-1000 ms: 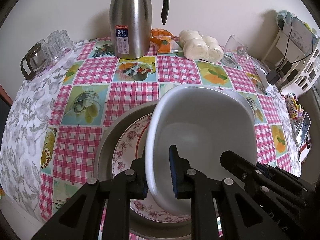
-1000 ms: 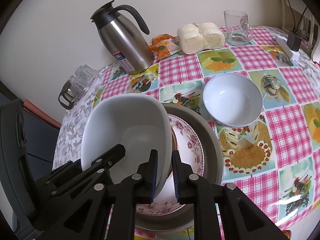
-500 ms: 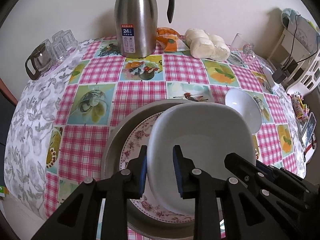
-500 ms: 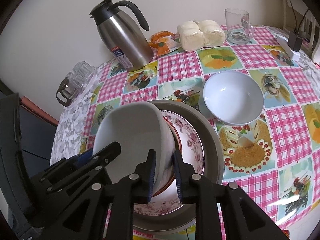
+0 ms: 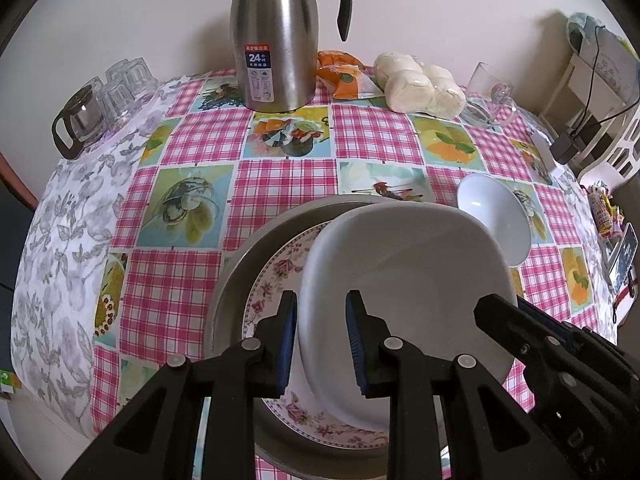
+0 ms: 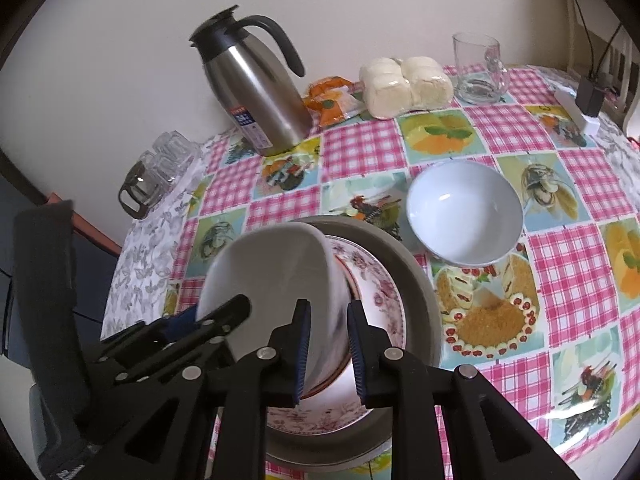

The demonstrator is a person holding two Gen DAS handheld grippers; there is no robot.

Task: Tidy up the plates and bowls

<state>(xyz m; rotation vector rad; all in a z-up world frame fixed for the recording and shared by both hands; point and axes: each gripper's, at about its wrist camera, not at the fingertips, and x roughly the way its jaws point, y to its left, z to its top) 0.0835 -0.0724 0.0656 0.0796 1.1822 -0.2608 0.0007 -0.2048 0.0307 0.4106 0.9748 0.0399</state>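
Left gripper (image 5: 320,300), right gripper (image 6: 328,308) just opened astride white dish (image 5: 400,272) — checked tablecloth (image 5: 280,184) (cream wall (image 5: 440,8)).

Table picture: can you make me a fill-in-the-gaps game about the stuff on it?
1. The checks on the tablecloth are white and ___.
2. The plate under the square dish has a pattern of ___.
3. The steel jug has a handle whose colour is ___.

Missing words: pink; flowers; black.
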